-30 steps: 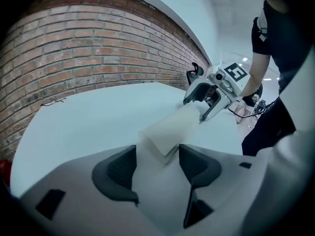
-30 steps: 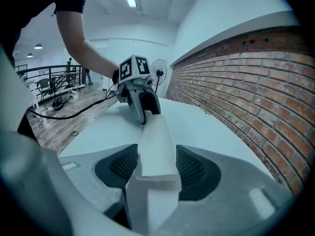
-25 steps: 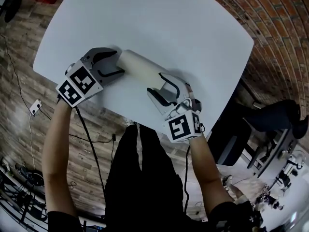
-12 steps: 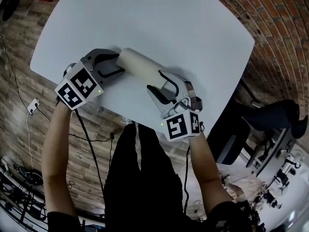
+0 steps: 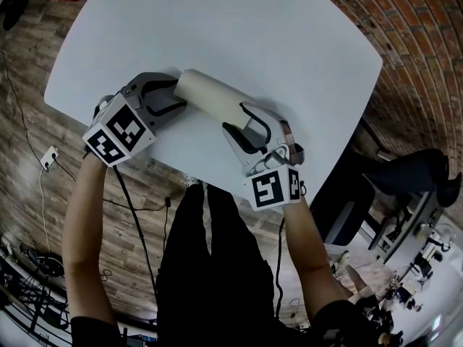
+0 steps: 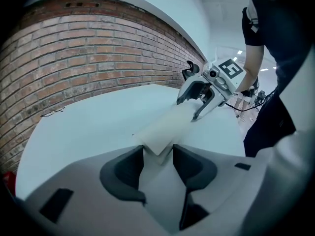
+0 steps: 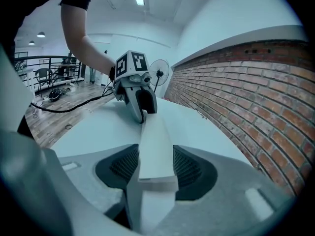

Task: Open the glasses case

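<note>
Tabletop came first in size: the broad white rounded tabletop (image 5: 289, 35) filled the upper middle of the head view. Across its lower centre lay the long, cream, smooth-skinned glasses case (image 5: 210, 96), flat on the surface and running from upper left to lower right, its lid down.

At the case's upper-left end sat the grey left gripper (image 5: 176, 95), and at the lower-right end the grey right gripper (image 5: 242, 118) — one tool per end, facing each other along the case. The left gripper's jaws had just been closing, and its own view showed a corner of the case's end wedged between the dark pads (image 6: 129, 168), which met it on both sides. The right gripper's jaws were likewise clenched across the case's width, ribbed pads against both long flanks.

The case looked light and stiff, a hard shell that would not give under the pads. Its smooth skin seemed likely to slip, so a firm squeeze low on the body seemed wise. Opening it would probably call for one gripper to pin the base while the other lifted the lid edge — though no view showed where the seam ran.
</note>
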Motion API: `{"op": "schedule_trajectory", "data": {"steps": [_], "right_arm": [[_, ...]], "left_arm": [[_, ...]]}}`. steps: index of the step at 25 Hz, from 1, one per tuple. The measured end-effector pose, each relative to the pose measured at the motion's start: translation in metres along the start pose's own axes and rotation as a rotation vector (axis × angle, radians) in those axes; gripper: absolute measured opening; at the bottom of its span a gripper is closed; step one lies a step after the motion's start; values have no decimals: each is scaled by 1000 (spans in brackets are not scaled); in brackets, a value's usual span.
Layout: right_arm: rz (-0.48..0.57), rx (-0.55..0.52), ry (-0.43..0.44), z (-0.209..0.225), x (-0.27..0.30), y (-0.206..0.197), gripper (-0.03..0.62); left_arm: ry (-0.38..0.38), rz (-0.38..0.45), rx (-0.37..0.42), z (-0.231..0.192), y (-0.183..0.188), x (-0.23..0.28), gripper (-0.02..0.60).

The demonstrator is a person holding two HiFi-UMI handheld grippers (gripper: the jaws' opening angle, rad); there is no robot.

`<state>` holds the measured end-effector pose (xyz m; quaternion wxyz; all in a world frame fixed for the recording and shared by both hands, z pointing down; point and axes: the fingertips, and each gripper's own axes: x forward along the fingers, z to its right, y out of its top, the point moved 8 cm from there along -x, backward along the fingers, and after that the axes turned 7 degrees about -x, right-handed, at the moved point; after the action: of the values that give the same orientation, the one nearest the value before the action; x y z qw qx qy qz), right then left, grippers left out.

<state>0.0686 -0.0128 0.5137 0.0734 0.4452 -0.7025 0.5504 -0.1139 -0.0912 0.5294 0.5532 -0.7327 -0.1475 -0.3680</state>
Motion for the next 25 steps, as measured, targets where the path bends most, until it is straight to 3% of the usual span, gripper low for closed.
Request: {"op": "schedule_trajectory", "data": {"steps": [6,25], "right_arm": [[33,70,1,7,-1,-1,213],[83,81,13,29,-11,4,198]], "left_arm": [[25,0,29,-1,1,0,187],[50,10,52,3,0,-1,187]]}}
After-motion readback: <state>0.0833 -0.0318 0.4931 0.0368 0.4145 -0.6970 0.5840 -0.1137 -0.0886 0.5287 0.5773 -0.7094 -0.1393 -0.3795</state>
